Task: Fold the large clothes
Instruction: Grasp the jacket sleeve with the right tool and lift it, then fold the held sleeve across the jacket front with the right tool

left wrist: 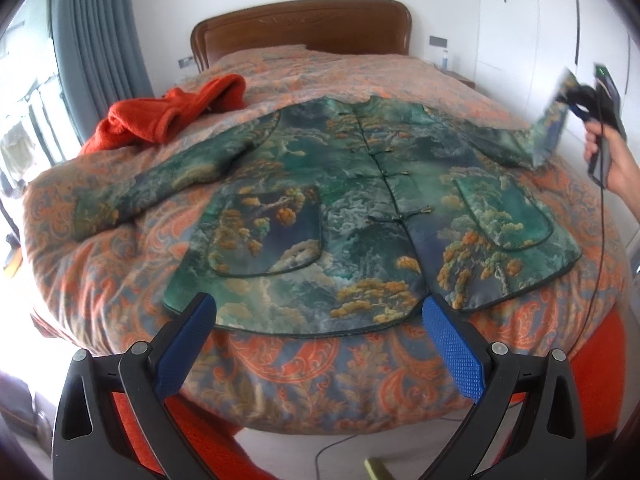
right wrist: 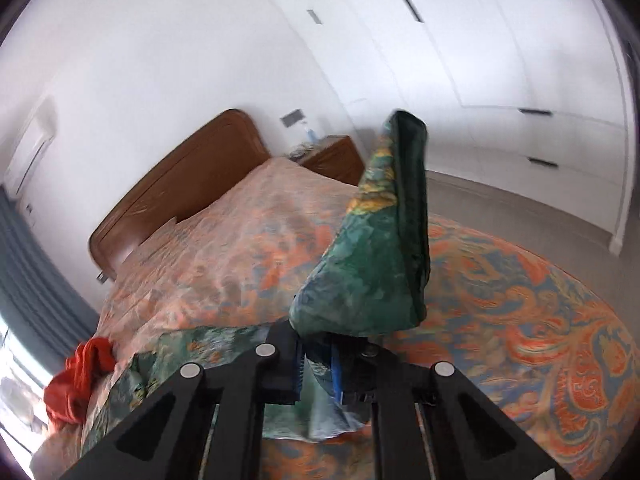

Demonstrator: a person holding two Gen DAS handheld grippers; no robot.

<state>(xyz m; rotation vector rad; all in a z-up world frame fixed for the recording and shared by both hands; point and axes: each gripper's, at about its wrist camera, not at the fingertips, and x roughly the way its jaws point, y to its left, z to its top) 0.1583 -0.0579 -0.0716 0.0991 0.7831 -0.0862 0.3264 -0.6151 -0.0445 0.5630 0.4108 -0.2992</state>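
A green patterned jacket (left wrist: 340, 208) lies face up and spread flat on the bed, buttoned down the front, its left sleeve stretched out to the left. My left gripper (left wrist: 320, 316) hangs open just above the jacket's near hem, nothing between its blue pads. At the far right a hand holds my right gripper (left wrist: 576, 100), shut on the end of the jacket's right sleeve (left wrist: 554, 128) and lifting it off the bed. In the right wrist view the sleeve cuff (right wrist: 380, 240) stands up out of the right gripper (right wrist: 318, 376), pinched between the blue pads.
An orange knitted garment (left wrist: 168, 116) lies bunched at the bed's far left. The bed (left wrist: 120, 264) has an orange paisley cover and a wooden headboard (left wrist: 304, 28). A nightstand (right wrist: 332, 156) and white wardrobes stand to the right. A cable hangs from the right gripper.
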